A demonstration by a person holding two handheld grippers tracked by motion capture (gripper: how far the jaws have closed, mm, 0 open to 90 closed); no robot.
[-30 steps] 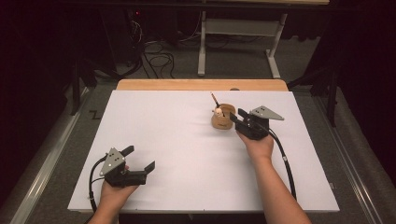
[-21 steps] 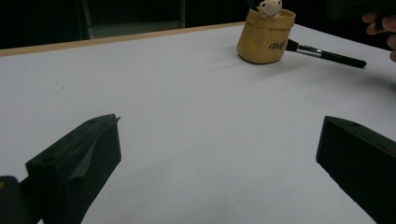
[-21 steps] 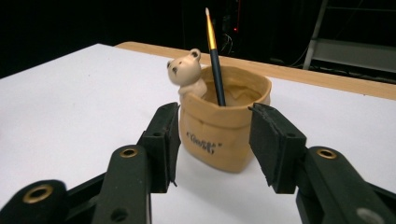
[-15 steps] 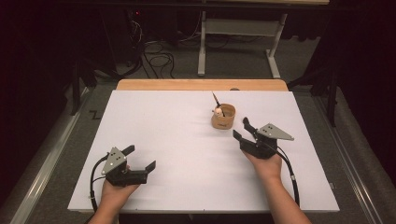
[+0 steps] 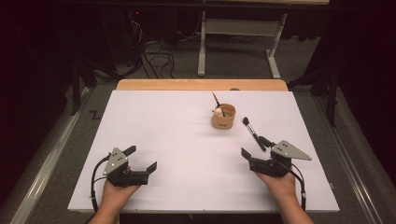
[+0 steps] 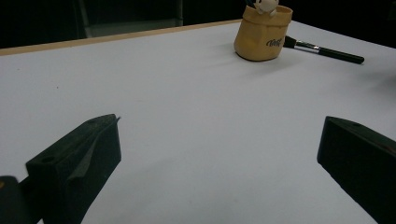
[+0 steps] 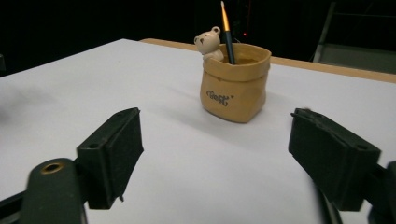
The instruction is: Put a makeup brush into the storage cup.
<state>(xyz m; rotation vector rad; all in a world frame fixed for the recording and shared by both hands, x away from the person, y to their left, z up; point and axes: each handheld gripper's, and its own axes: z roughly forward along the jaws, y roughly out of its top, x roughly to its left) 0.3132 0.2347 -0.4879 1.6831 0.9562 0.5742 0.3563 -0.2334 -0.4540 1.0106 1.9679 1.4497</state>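
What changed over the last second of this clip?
The right hand-held gripper drew back from the pen pot toward the table's near edge, its jaws just opening with nothing between them. The left hand-held gripper, the pot and the brush beside it stayed put.

Each bare hand carries a black tool with two blocky, flat-faced jaws: the left tool point(image 5: 142, 164) and the right tool point(image 5: 254, 154). A grey three-cornered metal plate point(image 5: 290, 150) with small screw holes tops each one. A thin black cable point(image 5: 95, 179) loops from each tool's rear. No sleeves show.
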